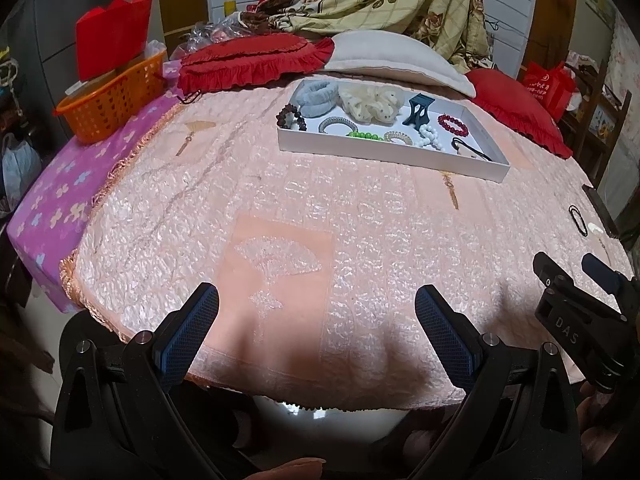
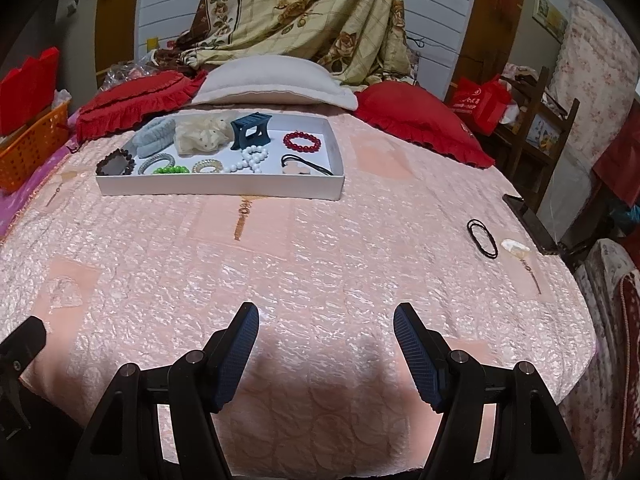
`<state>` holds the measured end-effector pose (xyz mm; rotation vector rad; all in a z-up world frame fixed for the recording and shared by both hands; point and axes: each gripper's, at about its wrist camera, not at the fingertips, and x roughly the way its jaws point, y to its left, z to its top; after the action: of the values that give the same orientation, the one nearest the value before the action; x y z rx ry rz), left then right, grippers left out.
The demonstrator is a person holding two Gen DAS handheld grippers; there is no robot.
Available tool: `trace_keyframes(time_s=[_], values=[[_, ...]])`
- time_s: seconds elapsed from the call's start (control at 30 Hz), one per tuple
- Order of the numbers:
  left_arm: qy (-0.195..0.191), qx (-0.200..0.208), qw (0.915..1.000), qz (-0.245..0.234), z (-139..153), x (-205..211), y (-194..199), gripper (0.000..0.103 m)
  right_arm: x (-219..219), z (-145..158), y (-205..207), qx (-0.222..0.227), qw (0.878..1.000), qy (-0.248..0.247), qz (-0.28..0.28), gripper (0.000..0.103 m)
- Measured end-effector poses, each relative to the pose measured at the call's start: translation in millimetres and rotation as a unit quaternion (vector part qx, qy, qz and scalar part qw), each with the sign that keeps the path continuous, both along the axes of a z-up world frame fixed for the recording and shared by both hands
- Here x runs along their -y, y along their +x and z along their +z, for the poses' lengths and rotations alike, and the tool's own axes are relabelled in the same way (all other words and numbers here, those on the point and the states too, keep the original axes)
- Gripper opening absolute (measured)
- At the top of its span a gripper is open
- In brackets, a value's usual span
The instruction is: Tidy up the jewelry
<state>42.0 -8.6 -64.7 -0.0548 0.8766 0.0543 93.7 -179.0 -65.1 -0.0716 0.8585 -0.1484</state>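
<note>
A white tray (image 2: 224,190) (image 1: 360,152) lies on the pink bedspread near the pillows. It holds a red bead bracelet (image 2: 302,141), a white bead string (image 2: 250,160), green beads (image 2: 170,169), a dark blue claw clip (image 2: 250,130), scrunchies and a black cord with a pale charm (image 2: 300,168). A black hair tie (image 2: 483,237) and a small white piece (image 2: 514,247) lie loose on the bedspread, far right. My left gripper (image 1: 316,300) and right gripper (image 2: 325,320) hover open over the near edge of the bed, nothing between their fingers. The right gripper's fingers (image 1: 548,272) show in the left wrist view.
Red ruffled cushions (image 2: 132,110) and a white pillow (image 2: 276,84) line the bed's head. An orange basket (image 1: 116,96) sits at the left on a purple sheet. A dark flat object (image 2: 528,220) lies at the bed's right edge, beside wooden furniture (image 2: 540,132).
</note>
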Motion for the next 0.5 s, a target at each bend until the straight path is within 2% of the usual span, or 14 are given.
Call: trace_keyframes(time_s=[0.23,0.43,0.5], values=[[-0.002,-0.003,1.0,0.003,-0.8,-4.5,5.7,0.099,-1.3,5.1,2.2,0.011,1.0,0.009,0.01,0.068],[0.021,0.046,0.9975,0.049,19.0,-30.2,12.7,0.099,8.7,24.9,9.2,0.04,0.999,0.022,0.009,0.068],[0.016,0.052,0.997,0.054,20.7,-37.5,13.7,0.099,10.6,28.8,11.7,0.044,0.999,0.031,0.008,0.069]])
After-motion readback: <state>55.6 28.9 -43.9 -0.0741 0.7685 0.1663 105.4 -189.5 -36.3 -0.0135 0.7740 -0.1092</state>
